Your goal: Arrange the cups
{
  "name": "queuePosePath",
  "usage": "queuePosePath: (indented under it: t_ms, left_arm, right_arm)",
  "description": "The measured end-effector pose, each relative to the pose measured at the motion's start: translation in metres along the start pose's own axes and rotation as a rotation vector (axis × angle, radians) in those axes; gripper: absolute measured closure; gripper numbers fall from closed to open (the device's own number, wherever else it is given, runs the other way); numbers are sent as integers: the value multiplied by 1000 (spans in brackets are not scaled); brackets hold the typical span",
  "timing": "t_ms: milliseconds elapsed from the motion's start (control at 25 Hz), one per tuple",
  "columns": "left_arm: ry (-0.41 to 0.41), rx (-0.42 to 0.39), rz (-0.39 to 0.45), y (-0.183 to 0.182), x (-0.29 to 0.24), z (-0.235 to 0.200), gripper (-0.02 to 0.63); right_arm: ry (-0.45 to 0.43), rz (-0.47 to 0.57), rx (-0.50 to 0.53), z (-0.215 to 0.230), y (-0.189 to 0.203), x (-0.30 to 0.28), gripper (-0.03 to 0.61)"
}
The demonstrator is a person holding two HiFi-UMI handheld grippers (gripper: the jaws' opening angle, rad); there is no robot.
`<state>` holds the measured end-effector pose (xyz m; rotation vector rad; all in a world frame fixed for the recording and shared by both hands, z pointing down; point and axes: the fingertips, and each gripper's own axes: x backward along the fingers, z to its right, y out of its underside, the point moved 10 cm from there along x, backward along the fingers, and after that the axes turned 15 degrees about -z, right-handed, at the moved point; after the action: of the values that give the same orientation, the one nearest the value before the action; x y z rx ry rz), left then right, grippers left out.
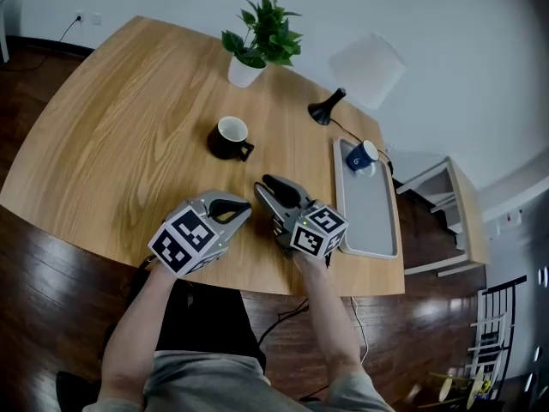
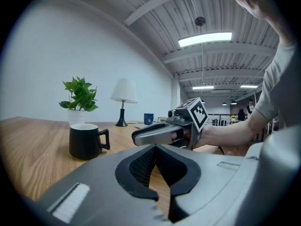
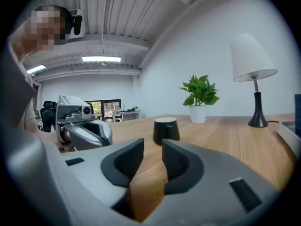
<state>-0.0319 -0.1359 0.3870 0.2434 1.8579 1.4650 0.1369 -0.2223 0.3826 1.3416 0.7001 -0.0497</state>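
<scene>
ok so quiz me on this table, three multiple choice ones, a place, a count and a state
1. Where is the blue cup? A on the grey tray B on the floor C on a shelf
2. How many cups are in view? A one B two C three
3. How does the black mug stand? A on its side B upside down C upright
Answers: A, it sits at the tray's far end; B, only the blue cup and black mug show; C, its white inside faces up.
</scene>
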Motion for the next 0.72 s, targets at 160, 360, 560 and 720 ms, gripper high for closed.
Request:
queuePosePath:
  t_ms: [160, 360, 560, 720]
  left_arm:
    - [-3, 2, -1, 0, -2, 1, 606]
    - [-10, 14, 7, -3, 0, 2, 606]
    - [-18, 16, 7, -5, -3, -3, 606]
    - [-16, 16, 5, -6, -6, -4, 604]
  right_arm:
    - [11, 5, 9, 5, -5, -7, 464]
    - [24, 1, 22, 10, -10, -12, 419]
    - [71, -38, 29, 16, -13, -16, 417]
    - [87, -37, 6, 23, -13, -17, 417]
